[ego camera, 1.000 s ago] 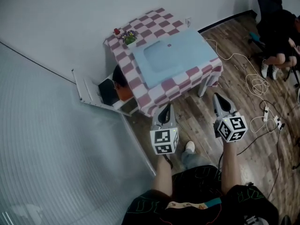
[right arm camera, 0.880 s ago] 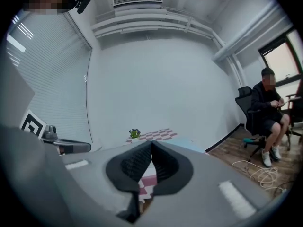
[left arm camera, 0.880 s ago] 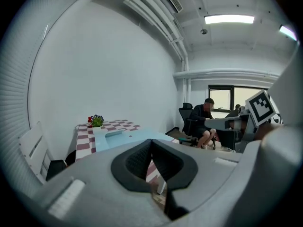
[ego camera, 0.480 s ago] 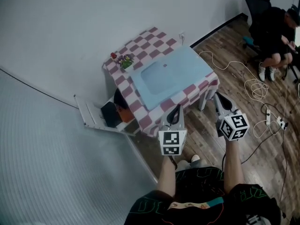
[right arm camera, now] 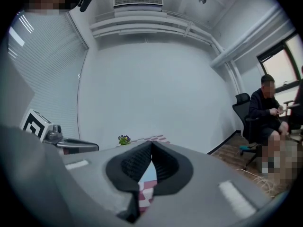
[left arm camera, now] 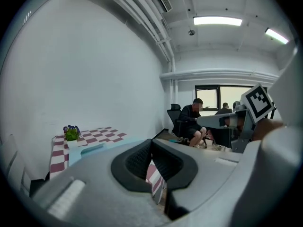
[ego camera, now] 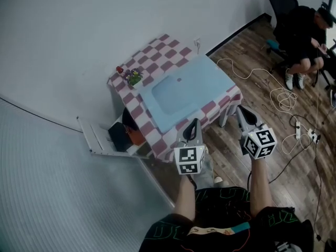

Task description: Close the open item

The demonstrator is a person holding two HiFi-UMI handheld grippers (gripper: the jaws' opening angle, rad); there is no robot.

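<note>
The white door (ego camera: 97,136) stands swung out at the left end of the worktop (ego camera: 173,50), low down near the floor and below the hanging checked cloth. It leaves an open compartment (ego camera: 127,133) with a dark thing and an orange thing inside. In the head view the panel reaches away from the compartment toward the left of the picture. Its free edge is farthest from the worktop and its inner face is turned up toward the camera. Whether it hinges at the side or along the bottom I cannot tell. Its long axis looks to run roughly parallel to that end of the worktop. From the fingers the door lies to the left and lower down, well apart from both grippers. The left gripper (ego camera: 193,122) is the nearer, hanging by the near edge of the worktop, and the right gripper (ego camera: 241,111) is further right by the near corner. Both point across the worktop, not at the door, so the coming move probably calls for a swing left and down to get behind the panel's free edge. Each gripper's fingers are pressed together with nothing between them. A blue mat (ego camera: 184,88) and a small flower pot (ego camera: 134,77) sit on the worktop, and a seated person (ego camera: 302,33) is well off to the right.
</note>
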